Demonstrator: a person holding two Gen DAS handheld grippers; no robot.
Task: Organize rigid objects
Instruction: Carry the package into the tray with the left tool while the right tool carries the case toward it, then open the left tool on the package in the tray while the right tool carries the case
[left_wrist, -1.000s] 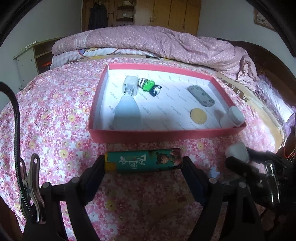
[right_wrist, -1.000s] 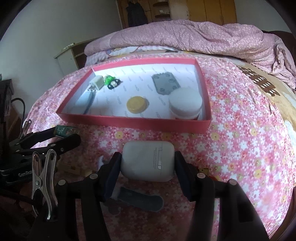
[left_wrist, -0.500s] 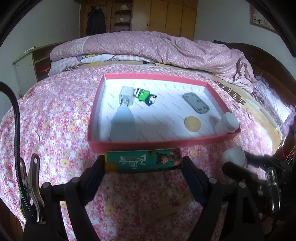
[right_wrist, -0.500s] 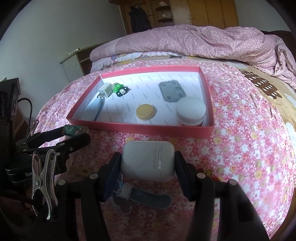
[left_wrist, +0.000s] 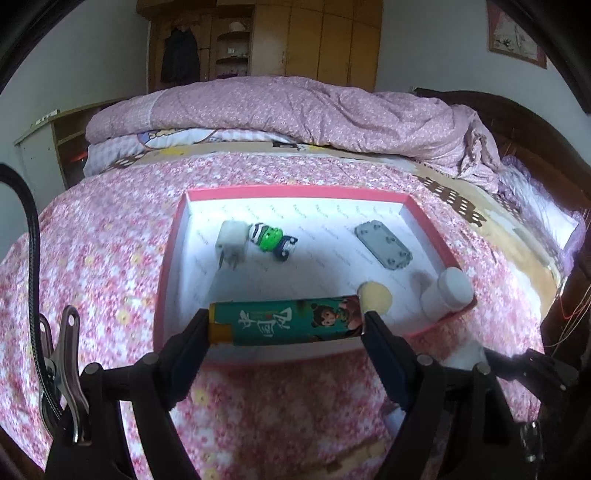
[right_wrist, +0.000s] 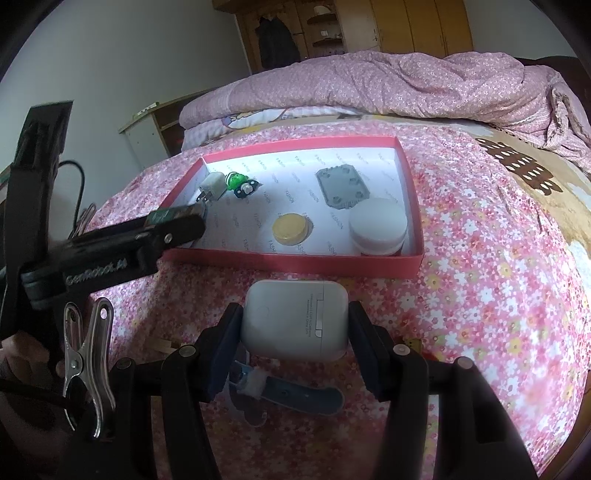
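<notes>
The left gripper (left_wrist: 286, 325) pinches a green lighter (left_wrist: 284, 323) end to end above the near edge of the red tray (left_wrist: 168, 266); released early, it could strike the rim and tumble onto the bedspread (left_wrist: 92, 266). The right gripper (right_wrist: 294, 326) clamps a white earbud case (right_wrist: 295, 319) short of the tray, whose smooth shell may slip.

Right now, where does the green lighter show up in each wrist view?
Left wrist view: the green lighter lies crosswise at lower centre, clamped between the left fingers, over the red tray's near edge.
Right wrist view: only the lighter's tip shows at left, above the left gripper, over the tray's near-left corner.
Shared landmark: the yellow disc in the tray.
</notes>
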